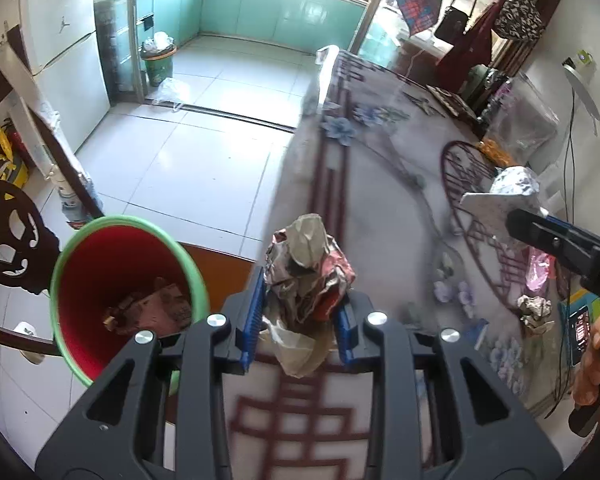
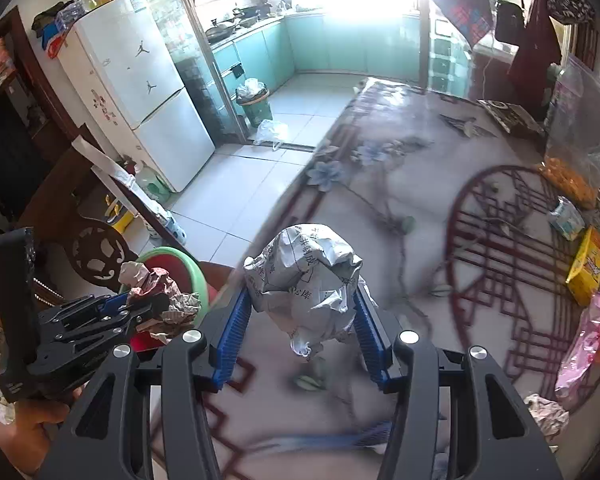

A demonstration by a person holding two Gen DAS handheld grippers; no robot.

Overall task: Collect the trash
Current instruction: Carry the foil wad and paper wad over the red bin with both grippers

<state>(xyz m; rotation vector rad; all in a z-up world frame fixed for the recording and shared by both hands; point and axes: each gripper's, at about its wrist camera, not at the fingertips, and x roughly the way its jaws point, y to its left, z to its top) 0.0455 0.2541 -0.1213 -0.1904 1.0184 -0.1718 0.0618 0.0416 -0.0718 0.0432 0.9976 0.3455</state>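
A crumpled wad [image 1: 308, 268] of reddish and tan paper sits clamped between the blue pads of the left tongs [image 1: 302, 312], held over the table [image 1: 380, 184] edge, just right of the bin [image 1: 120, 304]. The bin is red inside with a green rim, stands below the table edge on the floor side, and already has some brown trash at its bottom. The right tongs [image 2: 302, 328] grip a ball [image 2: 306, 280] of grey-white printed paper between their pads, above the patterned tablecloth; in the left view that ball [image 1: 508, 188] shows further right, over the table. More trash lies on the cloth at the right: a small crumpled scrap [image 1: 534, 308], a pink wrapper [image 2: 584, 348] and a yellow box [image 2: 586, 266]. Beyond the table are a tiled floor [image 1: 172, 160], a white fridge [image 2: 140, 100] and a second green bin [image 2: 256, 106] by the kitchen door.
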